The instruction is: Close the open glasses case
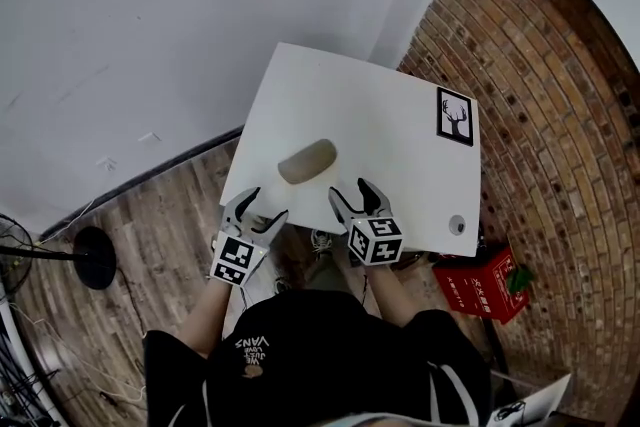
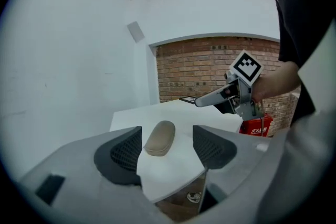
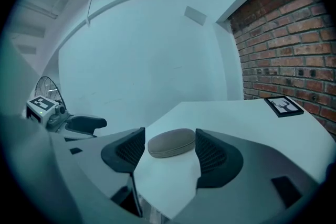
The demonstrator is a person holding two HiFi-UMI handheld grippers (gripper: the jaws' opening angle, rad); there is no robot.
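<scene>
A tan glasses case (image 1: 307, 161) lies on the white table (image 1: 380, 105) near its front edge, with its lid down. In the left gripper view the case (image 2: 160, 138) sits ahead of the jaws and apart from them. My left gripper (image 1: 268, 205) hovers at the table's front corner, open, with nothing between its pads. My right gripper (image 1: 350, 190) hangs just right of it, also open and empty. In the right gripper view the case (image 3: 171, 143) lies beyond the two pads, not touched.
A black-framed deer picture (image 1: 455, 116) lies at the table's far right, and a small round object (image 1: 457, 225) near the right front corner. A red box (image 1: 485, 285) stands on the floor by the brick wall (image 1: 560, 95). A fan base (image 1: 95, 257) stands at the left.
</scene>
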